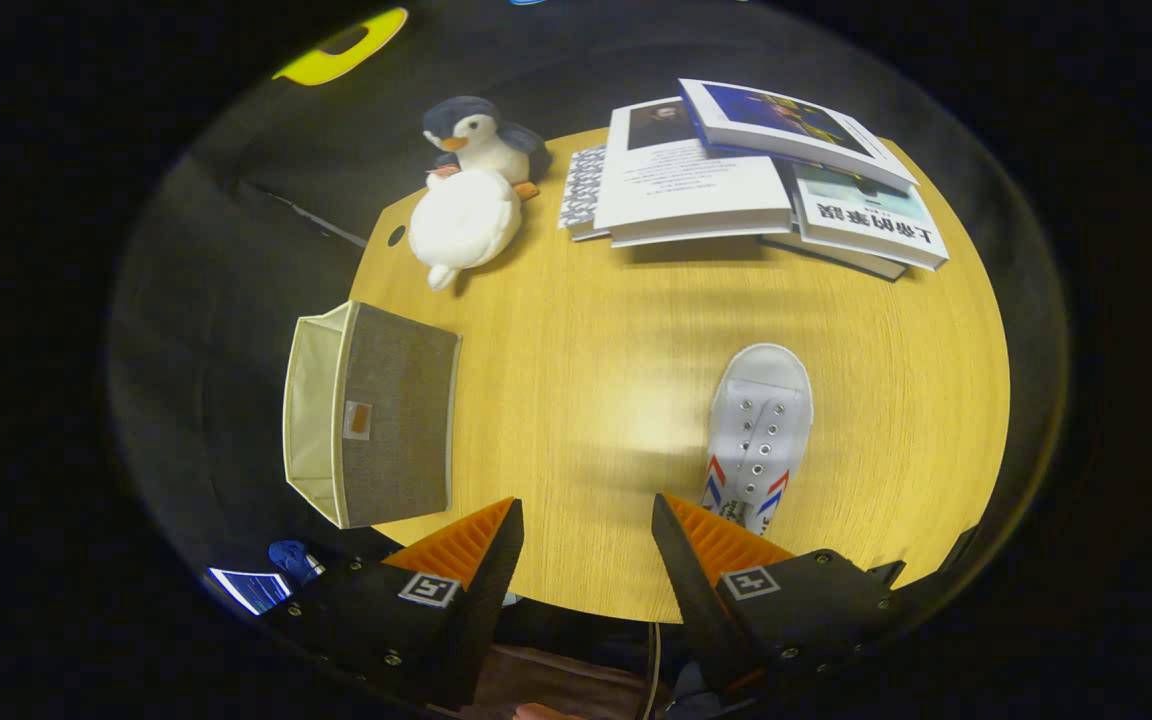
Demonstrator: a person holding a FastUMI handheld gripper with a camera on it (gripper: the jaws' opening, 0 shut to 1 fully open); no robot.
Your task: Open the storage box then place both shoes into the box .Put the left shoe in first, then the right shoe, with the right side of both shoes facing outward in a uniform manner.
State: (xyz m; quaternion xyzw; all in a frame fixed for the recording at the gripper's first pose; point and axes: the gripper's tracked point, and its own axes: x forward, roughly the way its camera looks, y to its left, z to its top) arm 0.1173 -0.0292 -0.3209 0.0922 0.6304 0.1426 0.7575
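A grey fabric storage box [376,415] with a cream lining lies tipped on its side at the table's left edge, its open mouth facing away from the table. A white lace-up shoe [761,430] with red and blue stripes lies on the wooden table [586,360], toe pointing away, just ahead of my right finger, which hides its heel. My gripper [586,520] hangs above the near edge of the table, open, with nothing between its fingers.
A plush penguin [471,180] lies at the far left of the table. Several books and magazines [746,175] are stacked at the far right. A dark floor surrounds the table. A bit of brown clothing shows below the fingers.
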